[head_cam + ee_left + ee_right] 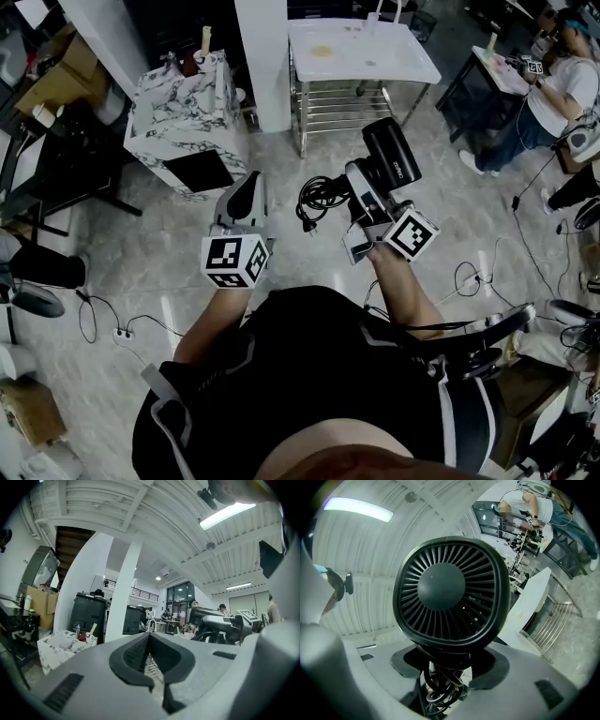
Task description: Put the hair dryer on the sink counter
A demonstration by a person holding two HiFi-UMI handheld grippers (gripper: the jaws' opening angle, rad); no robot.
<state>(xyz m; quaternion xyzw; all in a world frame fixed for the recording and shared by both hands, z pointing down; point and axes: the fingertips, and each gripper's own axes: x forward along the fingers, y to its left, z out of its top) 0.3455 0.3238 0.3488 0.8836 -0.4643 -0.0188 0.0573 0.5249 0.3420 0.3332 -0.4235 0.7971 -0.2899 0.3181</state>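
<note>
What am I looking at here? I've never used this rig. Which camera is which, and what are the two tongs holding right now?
There is no robot arm. A person carries a pair of hand-held tongs in each hand. The head view looks down from the person's head, past their arms, to the floor. The other two views come from cameras that ride on the tongs and look along their jaws.

The right tongs are closed on a black hair dryer, held up in the air with its cord hanging down. In the right gripper view, the dryer's rear grille fills the picture. The left tongs are shut with nothing in them. Each pair of tongs carries a marker cube, which is part of the tool.

Ahead stands a white counter on a metal rack, with a marble-patterned cabinet to its left. The dryer is not on the counter yet.
</note>
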